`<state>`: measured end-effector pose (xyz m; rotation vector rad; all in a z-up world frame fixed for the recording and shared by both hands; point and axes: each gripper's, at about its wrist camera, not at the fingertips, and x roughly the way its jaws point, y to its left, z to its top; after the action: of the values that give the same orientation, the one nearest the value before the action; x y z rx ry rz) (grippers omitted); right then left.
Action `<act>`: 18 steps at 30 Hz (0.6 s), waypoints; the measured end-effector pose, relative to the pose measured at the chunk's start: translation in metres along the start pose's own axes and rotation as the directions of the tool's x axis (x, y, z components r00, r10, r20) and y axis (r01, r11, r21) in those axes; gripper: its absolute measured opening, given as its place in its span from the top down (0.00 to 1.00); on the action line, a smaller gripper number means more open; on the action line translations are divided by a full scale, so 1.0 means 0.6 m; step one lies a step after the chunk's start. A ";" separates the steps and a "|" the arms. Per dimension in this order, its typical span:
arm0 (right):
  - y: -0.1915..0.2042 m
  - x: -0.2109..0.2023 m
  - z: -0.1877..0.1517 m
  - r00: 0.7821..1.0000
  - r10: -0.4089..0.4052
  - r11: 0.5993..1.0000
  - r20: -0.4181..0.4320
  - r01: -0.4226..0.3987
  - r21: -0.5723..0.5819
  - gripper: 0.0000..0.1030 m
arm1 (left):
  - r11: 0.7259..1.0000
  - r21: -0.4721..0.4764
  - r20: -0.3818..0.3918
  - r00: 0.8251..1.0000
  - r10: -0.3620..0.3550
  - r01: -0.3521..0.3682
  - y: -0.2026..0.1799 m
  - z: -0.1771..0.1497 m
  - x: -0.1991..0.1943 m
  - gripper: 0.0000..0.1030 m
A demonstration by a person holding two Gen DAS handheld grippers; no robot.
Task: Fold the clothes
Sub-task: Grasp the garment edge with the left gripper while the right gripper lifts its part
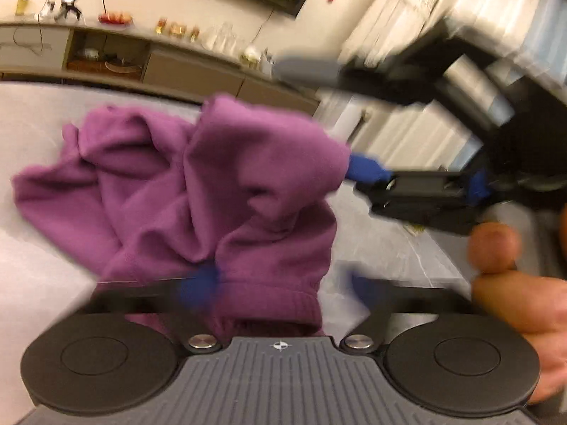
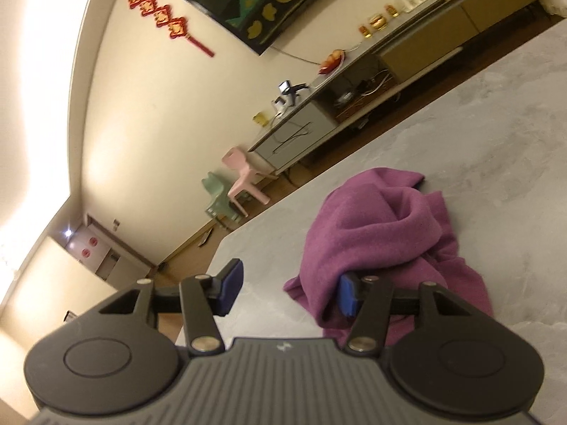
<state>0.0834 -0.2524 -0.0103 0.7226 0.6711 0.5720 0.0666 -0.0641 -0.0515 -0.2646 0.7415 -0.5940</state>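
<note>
A crumpled purple garment [image 1: 170, 191] [image 2: 382, 233] lies heaped on the pale grey table [image 1: 39, 248] [image 2: 478, 117]. Its ribbed hem runs between the fingers of my left gripper [image 1: 280, 285], whose blue pads stand wide apart; the right pad is off the cloth, and the view is blurred. My right gripper [image 2: 288, 288] [image 1: 336, 120] is open. One of its blue fingertips [image 2: 349, 294] [image 1: 365, 171] is tucked under a raised fold of the garment, which drapes over it. Its other fingertip [image 2: 230, 283] is bare in the air.
A hand [image 1: 514, 283] holds the right gripper's handle at the right of the left wrist view. A long sideboard [image 1: 177, 71] [image 2: 407, 46] with small items stands by the far wall. Small pink [image 2: 241, 173] and green [image 2: 216, 198] chairs stand beyond the table's edge. Curtains [image 1: 407, 124] hang at the right.
</note>
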 end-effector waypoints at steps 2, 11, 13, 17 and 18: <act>0.001 -0.011 0.002 1.000 0.008 1.000 -0.001 -0.008 -0.009 0.47 | 1.000 -0.003 -0.007 1.000 0.012 -0.012 0.010 -0.003 -0.003 0.89; -0.008 -0.060 0.022 0.999 0.021 1.000 0.047 -0.020 -0.015 0.46 | 0.948 -0.134 0.289 0.903 0.317 -0.290 0.174 0.066 -0.299 0.92; -0.007 -0.044 0.019 0.999 -0.028 0.999 0.031 0.029 -0.033 0.45 | 0.879 -0.164 0.264 0.838 0.477 -0.448 0.239 0.060 -0.336 0.92; 0.001 0.002 0.003 0.985 -0.174 0.978 0.001 0.173 -0.115 0.44 | 0.830 -0.249 0.131 0.832 0.539 -0.498 0.348 0.022 -0.322 0.92; 0.007 0.014 -0.003 0.974 -0.226 0.963 0.001 0.224 -0.153 0.43 | 0.833 -0.294 0.100 0.851 0.515 -0.469 0.368 0.013 -0.316 0.92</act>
<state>0.0863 -0.2433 -0.0109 0.4912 0.7061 0.4150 0.0522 0.2266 -0.0349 -0.3461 0.6801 0.0269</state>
